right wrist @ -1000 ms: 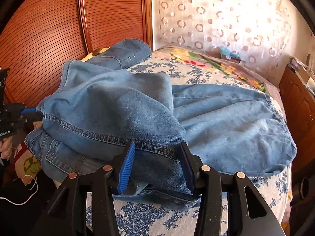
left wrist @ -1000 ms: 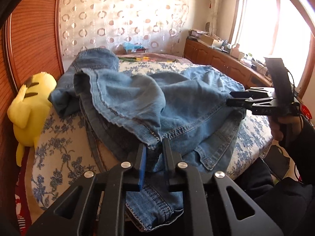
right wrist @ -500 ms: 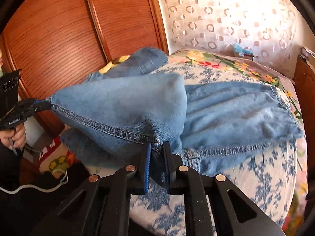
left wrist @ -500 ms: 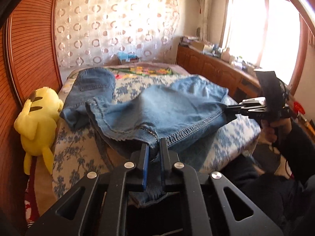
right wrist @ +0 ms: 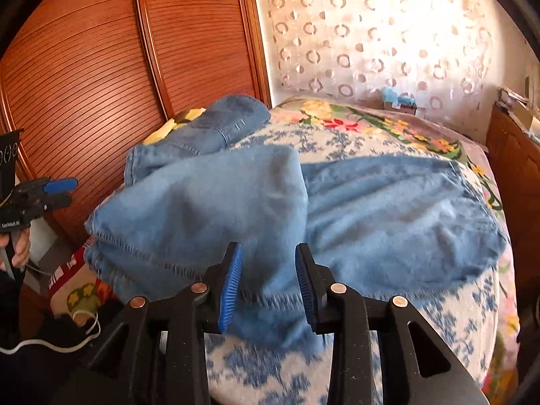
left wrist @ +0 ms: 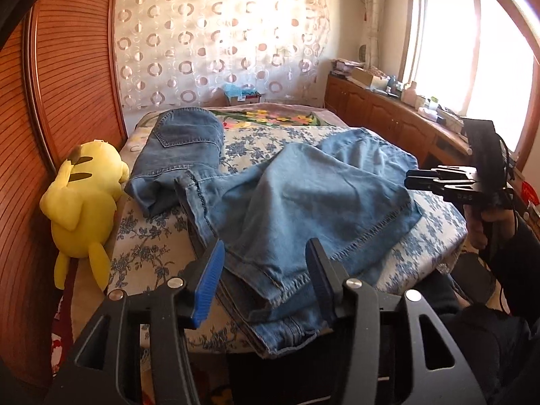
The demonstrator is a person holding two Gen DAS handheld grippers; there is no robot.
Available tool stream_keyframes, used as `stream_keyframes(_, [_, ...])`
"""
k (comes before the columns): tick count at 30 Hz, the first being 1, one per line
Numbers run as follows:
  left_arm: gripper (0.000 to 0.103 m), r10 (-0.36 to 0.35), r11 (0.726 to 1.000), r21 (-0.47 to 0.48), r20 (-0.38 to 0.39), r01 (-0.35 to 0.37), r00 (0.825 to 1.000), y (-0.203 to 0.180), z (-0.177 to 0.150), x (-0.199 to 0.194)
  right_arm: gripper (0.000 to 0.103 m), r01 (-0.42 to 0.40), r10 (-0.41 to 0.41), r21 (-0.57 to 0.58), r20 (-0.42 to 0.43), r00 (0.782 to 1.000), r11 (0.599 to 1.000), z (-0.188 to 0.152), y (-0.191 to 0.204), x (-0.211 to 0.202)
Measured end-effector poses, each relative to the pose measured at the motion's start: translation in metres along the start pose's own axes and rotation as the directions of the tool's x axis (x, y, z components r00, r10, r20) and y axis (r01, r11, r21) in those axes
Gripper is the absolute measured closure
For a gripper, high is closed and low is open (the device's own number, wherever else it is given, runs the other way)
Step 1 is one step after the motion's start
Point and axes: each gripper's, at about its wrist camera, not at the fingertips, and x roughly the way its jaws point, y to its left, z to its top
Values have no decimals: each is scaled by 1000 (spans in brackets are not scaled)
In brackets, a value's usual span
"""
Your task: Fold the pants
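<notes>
Blue denim pants (left wrist: pixel 303 195) lie on the flowered bed, one leg folded back over the other, the hem at the near edge. My left gripper (left wrist: pixel 266 273) is open, its jaws spread on either side of the near hem corner, holding nothing. It also shows at the left of the right wrist view (right wrist: pixel 59 190). My right gripper (right wrist: pixel 268 280) is open above the other hem corner of the pants (right wrist: pixel 209 212), which looks blurred. It shows in the left wrist view (left wrist: pixel 410 182) just off the pants' right edge.
A yellow plush toy (left wrist: pixel 84 202) lies on the bed's left side against the wooden wardrobe (right wrist: pixel 101 67). A low wooden cabinet (left wrist: pixel 388 114) with clutter runs under the window on the right. A floral blanket (right wrist: pixel 371 125) covers the far end of the bed.
Both grippers were shut on the hem and holding it stretched and lifted. Both jaws have opened, the hem has dropped onto the bed, and both grippers have drawn back a little.
</notes>
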Motion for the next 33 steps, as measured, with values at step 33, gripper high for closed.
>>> stream_keyframes(33, [87, 44, 991, -131, 47, -37, 998, 70, 40, 97, 60, 47, -43, 54, -66, 997, 997, -19, -28, 91])
